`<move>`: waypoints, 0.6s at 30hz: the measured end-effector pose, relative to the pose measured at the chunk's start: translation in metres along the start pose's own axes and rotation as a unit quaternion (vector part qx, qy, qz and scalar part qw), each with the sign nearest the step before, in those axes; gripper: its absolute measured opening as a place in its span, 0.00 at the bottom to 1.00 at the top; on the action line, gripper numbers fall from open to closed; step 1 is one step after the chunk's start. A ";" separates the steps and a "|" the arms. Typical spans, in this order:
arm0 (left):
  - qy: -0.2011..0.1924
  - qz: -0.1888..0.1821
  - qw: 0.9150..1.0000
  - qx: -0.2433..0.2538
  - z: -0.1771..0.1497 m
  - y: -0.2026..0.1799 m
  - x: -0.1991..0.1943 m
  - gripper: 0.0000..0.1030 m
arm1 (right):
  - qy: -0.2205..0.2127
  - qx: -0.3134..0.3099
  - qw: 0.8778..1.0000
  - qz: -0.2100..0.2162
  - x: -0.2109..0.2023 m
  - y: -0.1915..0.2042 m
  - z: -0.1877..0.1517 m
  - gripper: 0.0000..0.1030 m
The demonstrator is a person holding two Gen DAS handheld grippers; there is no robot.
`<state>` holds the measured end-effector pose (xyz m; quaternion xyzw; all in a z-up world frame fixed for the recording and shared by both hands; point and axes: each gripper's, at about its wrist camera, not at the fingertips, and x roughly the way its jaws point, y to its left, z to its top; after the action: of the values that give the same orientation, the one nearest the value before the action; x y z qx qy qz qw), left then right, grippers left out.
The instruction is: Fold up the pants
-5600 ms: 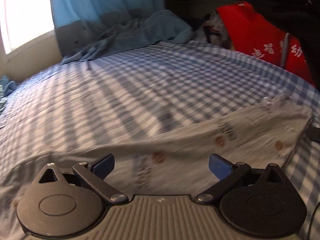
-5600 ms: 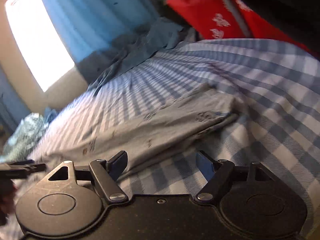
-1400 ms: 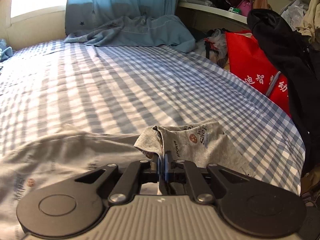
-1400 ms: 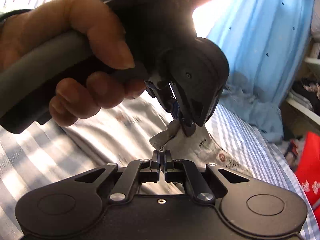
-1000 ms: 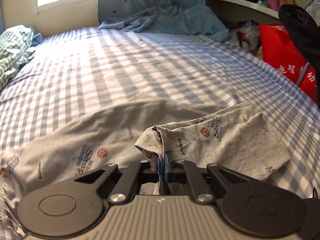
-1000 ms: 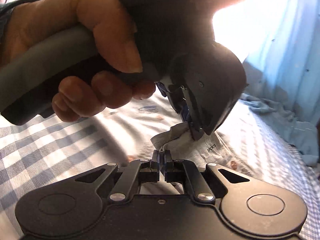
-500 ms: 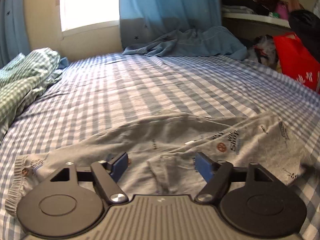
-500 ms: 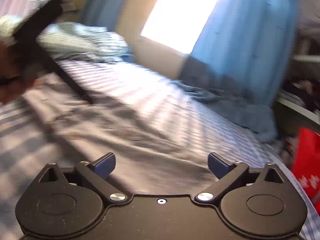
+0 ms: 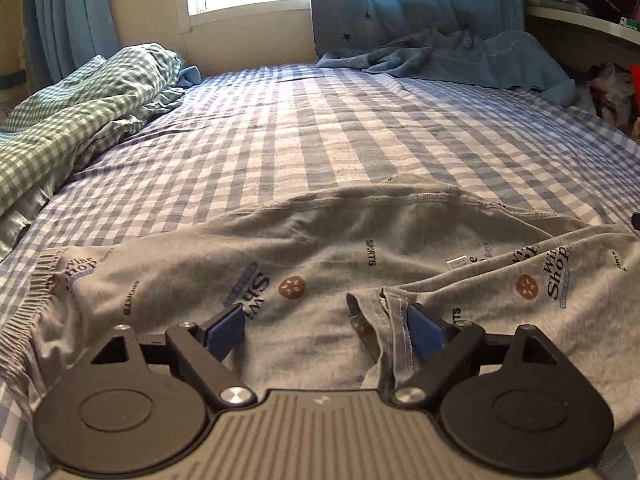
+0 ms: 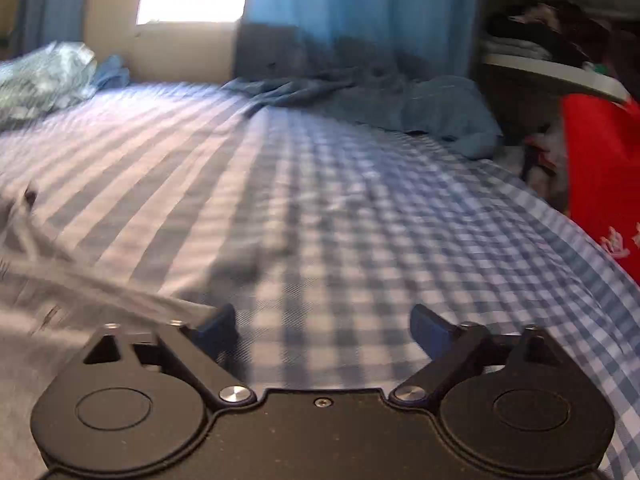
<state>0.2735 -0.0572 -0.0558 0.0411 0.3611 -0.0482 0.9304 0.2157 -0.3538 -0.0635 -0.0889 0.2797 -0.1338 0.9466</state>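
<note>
2 grippers, left and right, jaws just spread apart, gripping nothing; grey pants lie folded across lower frame.

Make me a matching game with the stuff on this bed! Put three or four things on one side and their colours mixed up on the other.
Things:
1. pants
2. bedsheet
3. bag
4. crumpled blanket

Colours:
A. red
B. green and white checks
C. grey with printed words
D. blue and white checks

Pairs: 1-C, 2-D, 3-A, 4-B
</note>
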 end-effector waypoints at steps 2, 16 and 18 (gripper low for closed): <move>-0.010 -0.001 1.000 -0.019 0.000 0.002 -0.012 0.87 | -0.004 0.010 1.000 -0.009 -0.014 -0.011 0.002 0.86; -0.023 0.029 0.999 -0.021 -0.043 0.012 -0.047 0.97 | -0.025 -0.124 0.992 -0.008 -0.102 0.047 -0.053 0.99; -0.028 0.043 0.998 -0.026 -0.048 0.020 -0.053 0.98 | -0.041 -0.134 0.990 -0.007 -0.105 0.056 -0.044 0.99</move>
<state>0.2053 -0.0284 -0.0546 0.0308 0.3344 0.0002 0.9419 0.1177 -0.2726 -0.0601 -0.2219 0.2550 -0.0977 0.9360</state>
